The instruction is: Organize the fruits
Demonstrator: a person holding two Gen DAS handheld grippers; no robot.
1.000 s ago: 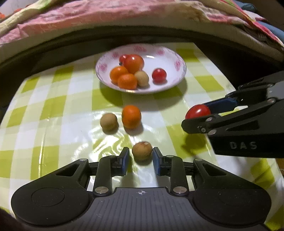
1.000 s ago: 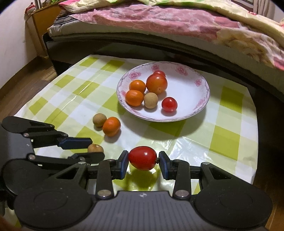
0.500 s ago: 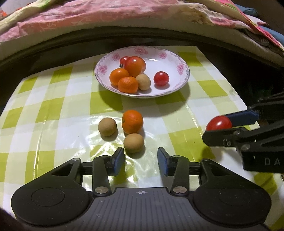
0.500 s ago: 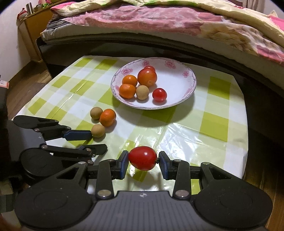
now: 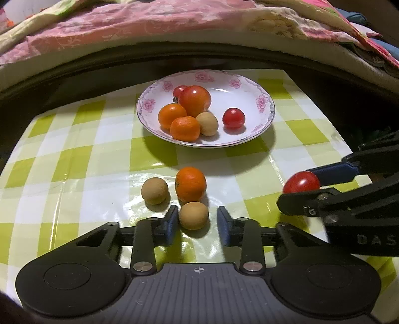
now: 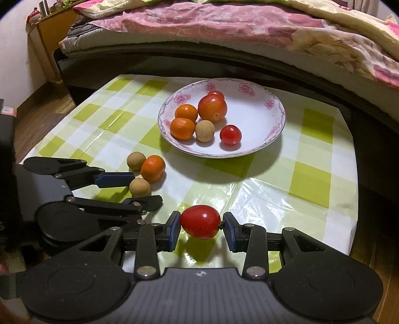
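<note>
A tan round longan (image 5: pixel 193 215) lies on the checked cloth between the fingers of my left gripper (image 5: pixel 198 224). The jaws are closing; the left pad touches the fruit and a gap shows at the right pad. Just beyond it sit a small orange (image 5: pixel 190 184) and a second longan (image 5: pixel 154 190). My right gripper (image 6: pixel 200 228) is shut on a red cherry tomato (image 6: pixel 200 221), held just above the cloth; it also shows as the tomato (image 5: pixel 301 185) at the right of the left wrist view. The flowered plate (image 5: pixel 249 82) behind holds several fruits.
A bed with a pink quilt (image 6: pixel 224 22) borders the table's far side, with a dark frame below it. The table's right edge (image 6: pixel 354 174) drops to the wooden floor. A wooden nightstand (image 6: pixel 49 37) stands at the far left.
The left jaws opened wide and the longan rolled forward next to the orange; now they have narrowed around it again. The right gripper kept hold of the tomato.
</note>
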